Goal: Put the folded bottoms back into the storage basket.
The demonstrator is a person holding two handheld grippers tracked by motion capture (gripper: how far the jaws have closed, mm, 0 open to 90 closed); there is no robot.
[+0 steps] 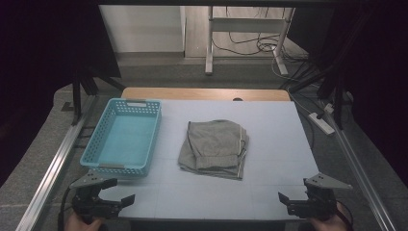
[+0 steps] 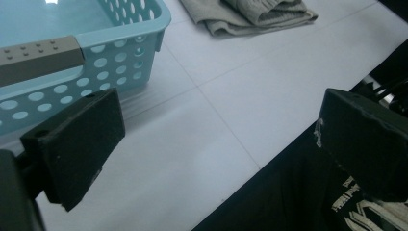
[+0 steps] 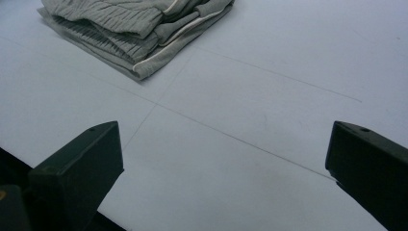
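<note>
A folded grey garment (image 1: 214, 148) with a pale stripe along one edge lies in the middle of the white table (image 1: 269, 125). It also appears at the top of the left gripper view as the garment (image 2: 250, 13) and at the top left of the right gripper view as the garment (image 3: 130, 29). To its left stands a light blue perforated basket (image 1: 122, 137), empty, whose corner (image 2: 120, 53) is close ahead of my left gripper. My left gripper (image 1: 120, 199) rests at the table's front left edge, open and holding nothing. At the front right edge my right gripper (image 1: 284, 199) is open too.
Beyond the table's far wooden edge (image 1: 207, 94) are a white desk frame (image 1: 248, 33) and loose cables on the floor. A power strip (image 1: 321, 122) lies to the right. Aluminium rails (image 1: 57, 159) run along both sides of the table.
</note>
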